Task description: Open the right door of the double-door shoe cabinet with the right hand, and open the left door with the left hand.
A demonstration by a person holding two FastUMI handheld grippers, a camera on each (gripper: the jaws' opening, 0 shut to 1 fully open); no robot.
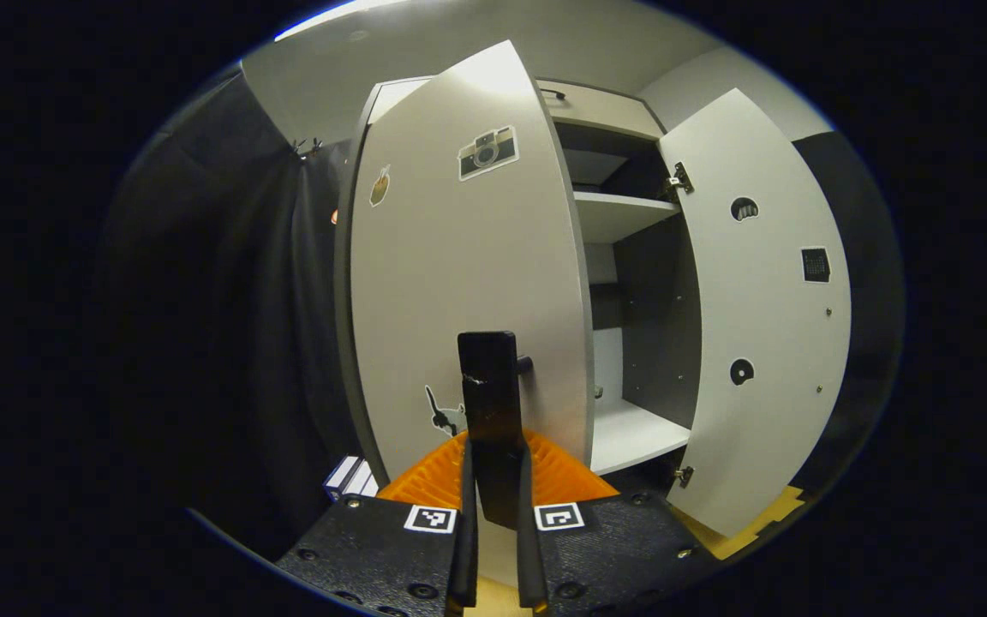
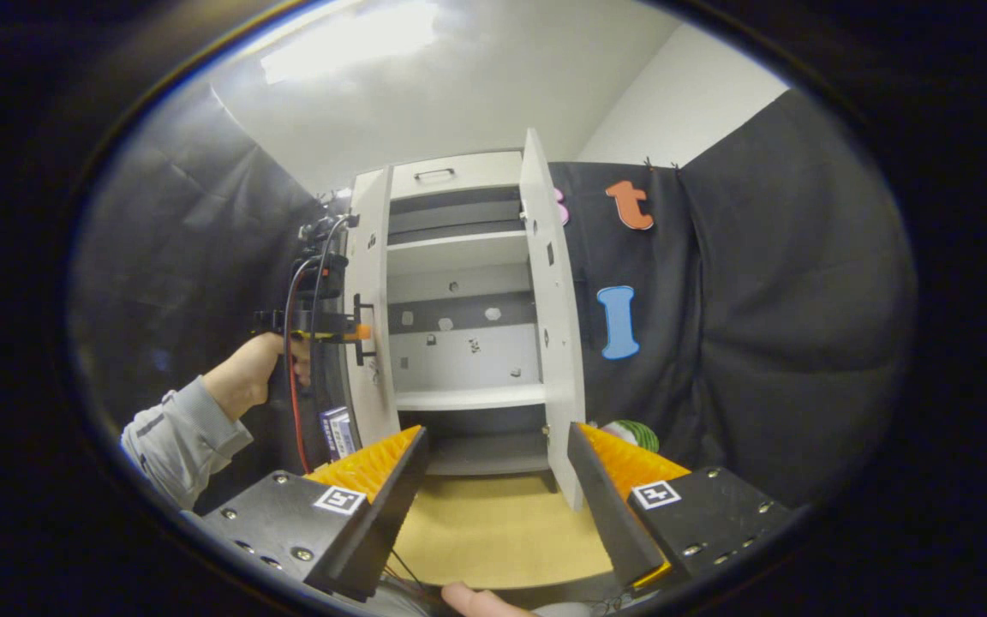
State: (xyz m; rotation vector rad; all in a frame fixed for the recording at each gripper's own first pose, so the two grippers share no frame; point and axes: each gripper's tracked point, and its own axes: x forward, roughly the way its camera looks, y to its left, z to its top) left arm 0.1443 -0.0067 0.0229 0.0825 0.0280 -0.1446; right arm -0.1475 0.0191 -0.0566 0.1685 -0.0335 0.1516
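The shoe cabinet (image 2: 459, 257) stands with both doors swung out. In the left gripper view, my left gripper (image 1: 493, 437) is shut on the black vertical handle (image 1: 487, 368) of the left door (image 1: 459, 283), which carries stickers. The right door (image 1: 759, 317) hangs wide open beyond it, its inner face showing. In the right gripper view, a hand (image 2: 245, 377) holds the left gripper (image 2: 348, 330) at the left door (image 2: 369, 326). My right gripper (image 2: 498, 488) is open and holds nothing, well back from the right door (image 2: 552, 317).
White shelves (image 2: 468, 397) inside the cabinet are bare. A small box (image 2: 335, 433) stands on the floor left of the cabinet; a green-and-white round thing (image 2: 631, 433) lies behind the right door. Black cloth hangs on both sides. Tan floor (image 2: 493, 531) stretches before the cabinet.
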